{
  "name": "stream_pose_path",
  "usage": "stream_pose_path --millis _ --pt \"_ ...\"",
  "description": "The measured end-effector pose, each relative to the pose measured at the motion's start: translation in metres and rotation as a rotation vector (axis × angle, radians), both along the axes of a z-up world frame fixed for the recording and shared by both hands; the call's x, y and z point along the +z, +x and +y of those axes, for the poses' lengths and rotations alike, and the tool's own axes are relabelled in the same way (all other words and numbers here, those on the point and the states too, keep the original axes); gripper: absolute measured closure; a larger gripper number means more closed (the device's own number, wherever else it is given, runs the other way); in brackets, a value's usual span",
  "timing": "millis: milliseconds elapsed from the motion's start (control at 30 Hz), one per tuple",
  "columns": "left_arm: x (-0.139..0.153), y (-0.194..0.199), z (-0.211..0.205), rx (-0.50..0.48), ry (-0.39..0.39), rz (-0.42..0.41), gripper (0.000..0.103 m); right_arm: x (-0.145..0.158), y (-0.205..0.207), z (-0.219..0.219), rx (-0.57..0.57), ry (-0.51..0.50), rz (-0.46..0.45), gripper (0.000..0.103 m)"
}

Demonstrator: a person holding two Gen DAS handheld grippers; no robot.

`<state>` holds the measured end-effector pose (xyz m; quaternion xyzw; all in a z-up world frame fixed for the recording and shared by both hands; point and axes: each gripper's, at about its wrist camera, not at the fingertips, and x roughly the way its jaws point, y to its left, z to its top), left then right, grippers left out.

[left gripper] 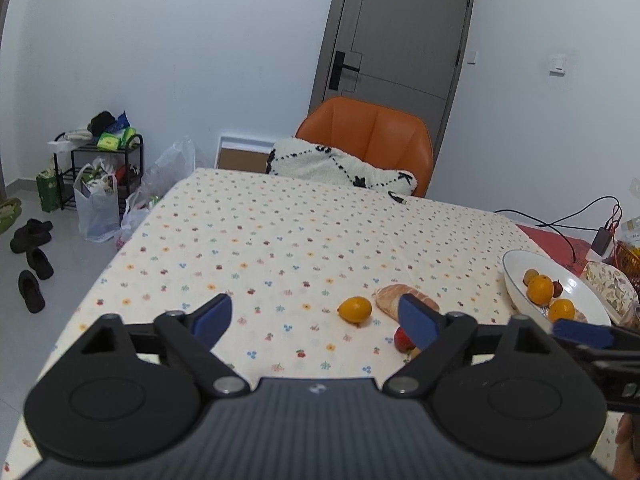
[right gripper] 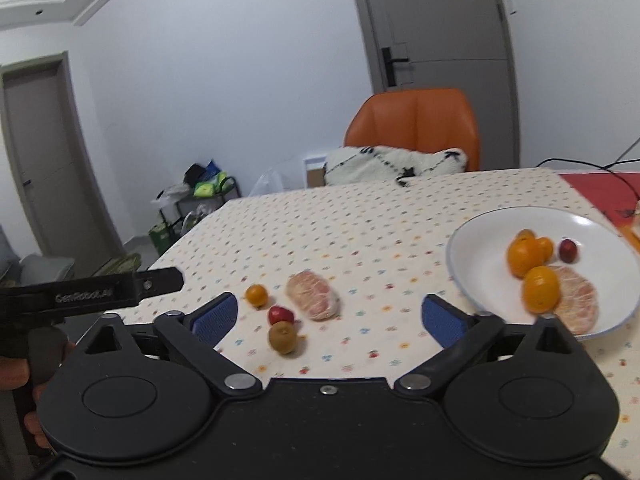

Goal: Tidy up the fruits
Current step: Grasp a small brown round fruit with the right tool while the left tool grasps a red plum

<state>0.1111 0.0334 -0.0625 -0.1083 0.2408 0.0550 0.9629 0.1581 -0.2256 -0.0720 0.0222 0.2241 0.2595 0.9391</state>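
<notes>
Loose fruit lies on the flowered tablecloth: a small orange fruit (right gripper: 256,295), a red fruit (right gripper: 280,315), a brown kiwi (right gripper: 283,337) and a peeled pomelo piece (right gripper: 313,295). In the left wrist view the orange fruit (left gripper: 355,309), pomelo piece (left gripper: 394,299) and red fruit (left gripper: 403,339) show. A white bowl (right gripper: 480,248) at the right holds oranges (right gripper: 524,257), a small red fruit (right gripper: 568,250) and a pomelo piece (right gripper: 578,300). My left gripper (left gripper: 314,320) is open and empty above the cloth. My right gripper (right gripper: 326,316) is open and empty above the loose fruit.
An orange chair (left gripper: 372,136) with a white cushion (left gripper: 340,168) stands at the table's far edge. Cables and a charger (left gripper: 602,240) lie at the back right on a red mat (right gripper: 600,192). Bags and a shelf (left gripper: 100,176) stand on the floor left.
</notes>
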Motion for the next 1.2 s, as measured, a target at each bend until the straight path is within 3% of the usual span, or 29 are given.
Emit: stream_pose_path --millis 33,233,433,800,867,900,933,1200 --pt "-0.001 0.001 0.001 -0.002 -0.006 0.004 0.021 -0.002 0.001 0.003 0.013 -0.005 0.008 0.022" --pt "-0.011 0.007 0.006 -0.011 -0.032 0.029 0.034 -0.013 0.011 0.021 0.056 -0.026 0.052 0.033" --pt "-0.02 0.014 0.006 -0.025 -0.048 0.051 0.037 -0.022 0.02 0.036 0.084 -0.047 0.085 0.045" --pt "-0.029 0.026 0.008 -0.041 -0.06 0.072 0.038 -0.035 0.036 0.047 0.113 -0.035 0.135 0.047" --pt "-0.029 0.029 0.007 -0.044 -0.063 0.075 0.038 -0.037 0.039 0.047 0.121 -0.026 0.145 0.056" --pt "-0.029 0.03 0.006 -0.049 -0.063 0.077 0.038 -0.039 0.041 0.048 0.124 -0.026 0.158 0.077" --pt "-0.03 0.031 0.005 -0.053 -0.061 0.079 0.038 -0.041 0.044 0.047 0.128 -0.019 0.177 0.08" --pt "-0.028 0.041 -0.012 -0.093 -0.059 0.07 0.038 -0.038 0.044 0.034 0.108 0.004 0.166 0.08"
